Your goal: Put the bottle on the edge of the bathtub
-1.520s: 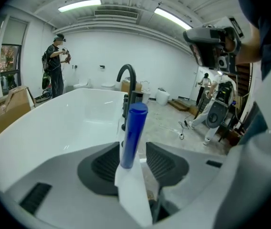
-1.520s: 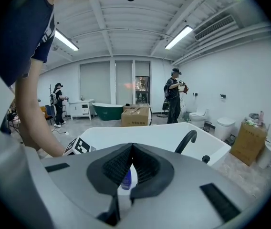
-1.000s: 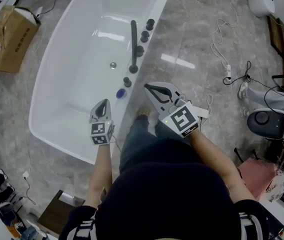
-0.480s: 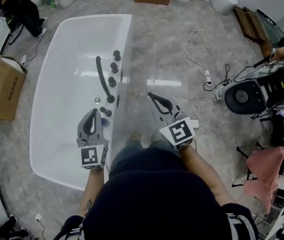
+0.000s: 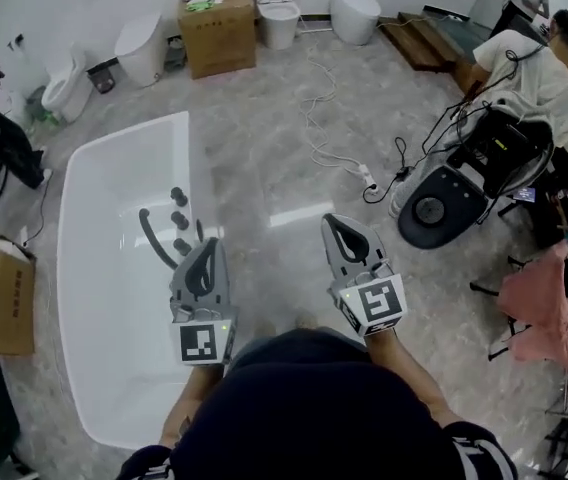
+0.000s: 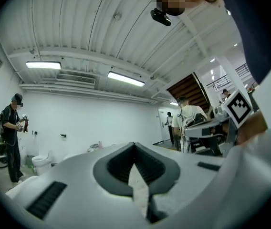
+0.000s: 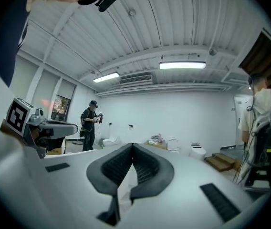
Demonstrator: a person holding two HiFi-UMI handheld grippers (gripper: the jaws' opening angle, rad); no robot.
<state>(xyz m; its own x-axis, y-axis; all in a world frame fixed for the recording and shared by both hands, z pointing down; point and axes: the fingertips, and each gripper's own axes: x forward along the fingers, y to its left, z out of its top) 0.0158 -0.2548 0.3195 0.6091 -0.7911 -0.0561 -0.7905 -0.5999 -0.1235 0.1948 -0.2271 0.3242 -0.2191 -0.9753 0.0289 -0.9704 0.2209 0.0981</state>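
Your left claw (image 5: 207, 248) and right claw (image 5: 336, 224), both shut and empty, point level beside the bathtub (image 5: 94, 298); bottle not visible, placing likely finished.

The white glossy freestanding bathtub (image 5: 104, 298) is sitting lengthwise just left of the left tongs (image 5: 207, 246), with black tap fittings (image 5: 179, 220) lining its right rim just beyond their tips.

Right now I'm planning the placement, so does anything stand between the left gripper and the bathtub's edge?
Nothing visible does. The left gripper, jaws shut and empty, hangs over the bathtub's edge; dark tap knobs sit on that edge just ahead. No bottle shows in any view.
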